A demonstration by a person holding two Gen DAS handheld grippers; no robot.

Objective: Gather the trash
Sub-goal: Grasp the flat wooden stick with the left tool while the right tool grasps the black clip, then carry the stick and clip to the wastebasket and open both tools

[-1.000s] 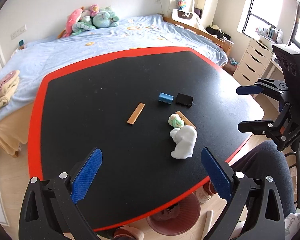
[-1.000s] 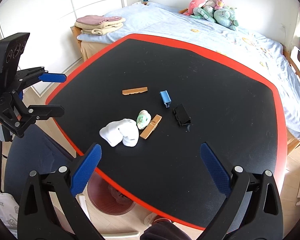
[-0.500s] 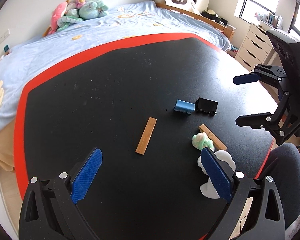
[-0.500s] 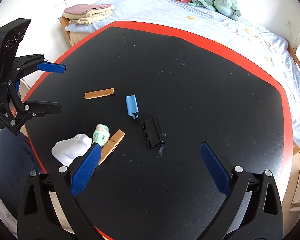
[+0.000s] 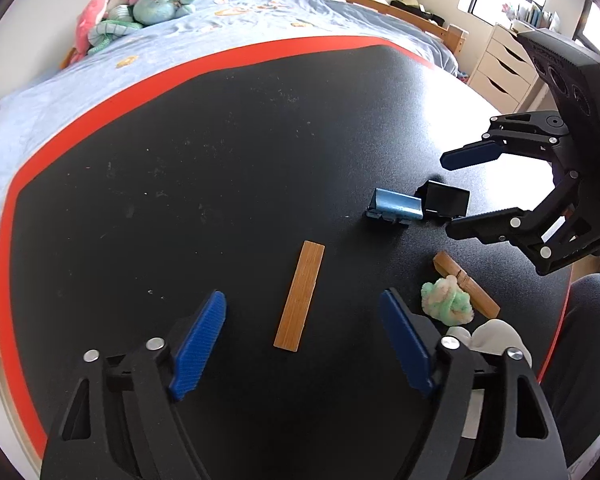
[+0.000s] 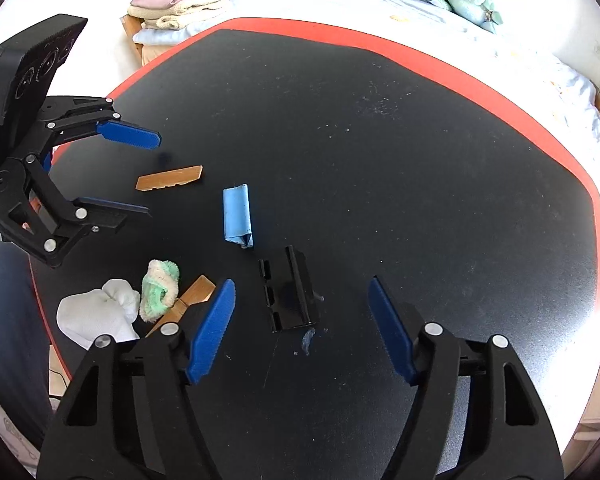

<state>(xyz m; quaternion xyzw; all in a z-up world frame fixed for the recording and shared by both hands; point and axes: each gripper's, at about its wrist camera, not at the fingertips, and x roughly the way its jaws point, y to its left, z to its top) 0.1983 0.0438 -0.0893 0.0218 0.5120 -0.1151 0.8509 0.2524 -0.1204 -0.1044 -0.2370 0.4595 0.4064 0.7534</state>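
Note:
On the black table (image 5: 180, 200) lie a flat wooden strip (image 5: 301, 301), a blue piece (image 5: 398, 205), a black piece (image 5: 446, 199), a wooden clip (image 5: 466, 284), a green-white wad (image 5: 447, 303) and a white wad (image 5: 496, 332). My left gripper (image 5: 302, 334) is open, its fingers either side of the wooden strip's near end. My right gripper (image 6: 302, 328) is open over the black piece (image 6: 288, 290). The right wrist view also shows the blue piece (image 6: 237, 216), the strip (image 6: 169, 178), the wads (image 6: 160, 290) and the left gripper (image 6: 140, 176).
The table has a red rim (image 5: 100, 108). A bed with a blue sheet (image 5: 180, 40) and plush toys (image 5: 136, 12) stands behind it. White drawers (image 5: 504, 68) stand at the right. Folded towels (image 6: 180, 6) lie at the bed's end.
Both grippers have moved forward and down over the table. The left one has come up to the wooden strip, the right one up to the black piece. Both stay open.

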